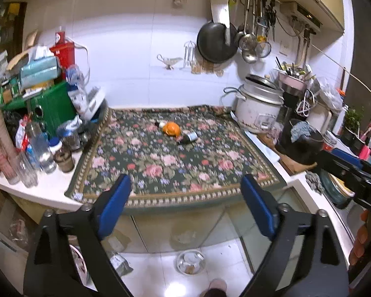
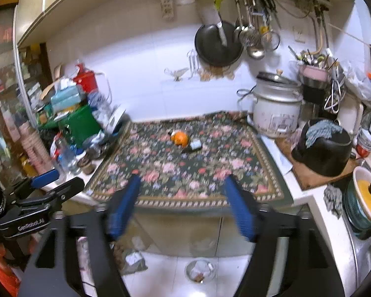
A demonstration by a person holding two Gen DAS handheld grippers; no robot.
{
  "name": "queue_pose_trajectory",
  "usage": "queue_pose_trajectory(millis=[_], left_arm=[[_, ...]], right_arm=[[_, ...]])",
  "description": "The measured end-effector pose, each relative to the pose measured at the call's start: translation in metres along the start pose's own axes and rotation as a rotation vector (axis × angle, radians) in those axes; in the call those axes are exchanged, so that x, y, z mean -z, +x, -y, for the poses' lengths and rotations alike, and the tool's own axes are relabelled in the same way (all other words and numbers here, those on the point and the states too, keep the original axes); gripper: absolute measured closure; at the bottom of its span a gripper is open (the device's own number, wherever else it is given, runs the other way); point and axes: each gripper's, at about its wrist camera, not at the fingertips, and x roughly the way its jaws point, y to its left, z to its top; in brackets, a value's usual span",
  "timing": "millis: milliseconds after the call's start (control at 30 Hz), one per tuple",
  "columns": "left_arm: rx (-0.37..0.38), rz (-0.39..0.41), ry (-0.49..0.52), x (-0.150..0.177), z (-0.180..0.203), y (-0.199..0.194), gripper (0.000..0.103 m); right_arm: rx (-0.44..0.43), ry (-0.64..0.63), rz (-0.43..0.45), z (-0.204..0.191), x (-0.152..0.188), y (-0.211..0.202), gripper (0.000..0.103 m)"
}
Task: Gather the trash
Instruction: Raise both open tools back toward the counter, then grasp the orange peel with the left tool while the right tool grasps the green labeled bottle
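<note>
An orange peel-like piece of trash point(image 1: 172, 129) lies near the far middle of the floral cloth point(image 1: 185, 170) on the counter, with a small dark bottle point(image 1: 189, 138) on its side just right of it. Both also show in the right wrist view: the orange piece point(image 2: 180, 138) and the bottle point(image 2: 195, 146). A round bin point(image 1: 191, 262) with scraps stands on the floor below the counter; it also shows in the right wrist view point(image 2: 200, 271). My left gripper point(image 1: 186, 193) is open and empty over the counter's front edge. My right gripper point(image 2: 183, 193) is open and empty, likewise short of the trash.
Bottles, jars and a green box point(image 1: 54, 109) crowd the counter's left end. A white rice cooker point(image 1: 258, 107) and a black pot point(image 1: 300, 143) stand at the right. A pan point(image 1: 216, 42) and utensils hang on the wall. A covered yellow bowl point(image 2: 368, 195) sits at far right.
</note>
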Motion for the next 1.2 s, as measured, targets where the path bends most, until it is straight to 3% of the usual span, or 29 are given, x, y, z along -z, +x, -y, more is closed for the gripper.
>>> queue_pose_trajectory(millis=[100,467,867,1067,1200], left_arm=[[-0.031,0.031,-0.006,-0.014,0.003,0.015,0.003],[-0.128,0.014,-0.064,-0.085,0.024,0.116,0.003],[-0.232,-0.057,-0.137,-0.120,0.024,0.206,0.003],[-0.249,-0.096,-0.131,-0.131,-0.003,0.246,0.003],[-0.214,-0.114,-0.125,-0.140,-0.032,0.278,0.003]], right_arm=[[-0.013,-0.012,0.023,0.009,-0.013,0.013,0.016],[-0.111,-0.052,0.002,0.067,-0.080,0.097,0.016],[-0.195,-0.042,-0.178,0.112,-0.101,0.213,0.016],[-0.204,0.013,-0.302,0.107,-0.097,0.283,0.016],[-0.176,0.046,-0.360,0.102,-0.093,0.327,0.016]])
